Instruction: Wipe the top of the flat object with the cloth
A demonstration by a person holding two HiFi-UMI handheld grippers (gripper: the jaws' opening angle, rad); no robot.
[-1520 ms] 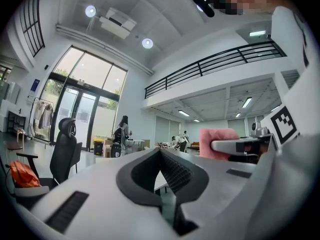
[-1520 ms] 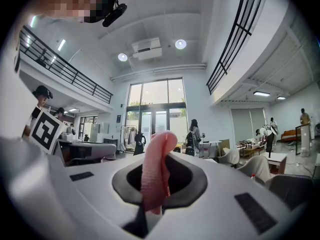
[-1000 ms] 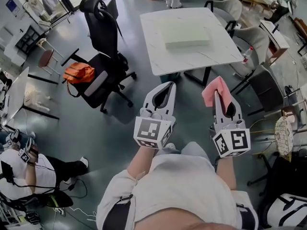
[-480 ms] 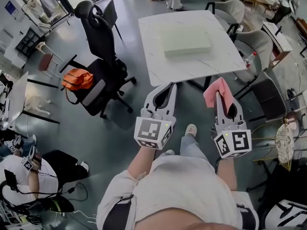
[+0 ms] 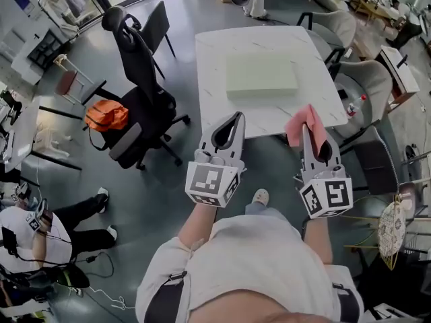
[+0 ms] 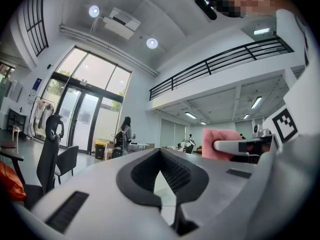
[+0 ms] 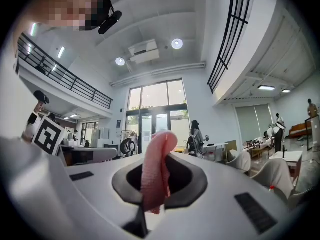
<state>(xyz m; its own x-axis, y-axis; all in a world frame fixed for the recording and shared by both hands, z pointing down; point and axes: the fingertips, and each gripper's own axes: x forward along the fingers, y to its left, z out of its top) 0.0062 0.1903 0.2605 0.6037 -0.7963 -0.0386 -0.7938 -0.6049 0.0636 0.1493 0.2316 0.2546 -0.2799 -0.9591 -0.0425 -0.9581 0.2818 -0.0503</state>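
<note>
Head view: both forearms reach forward, side by side, tips toward the white table (image 5: pixel 214 106). The left gripper (image 5: pixel 235 116) stands short of the tabletop's near edge. The right gripper (image 5: pixel 307 129) carries a pink cloth (image 5: pixel 303 121), seen against that near edge. The flat object (image 5: pixel 261 73), a pale green slab, lies mid-tabletop, apart from the cloth. Left gripper view: jaws pressed together, nothing between them. Right gripper view: jaws pinch the cloth, which stands up past the tips.
</note>
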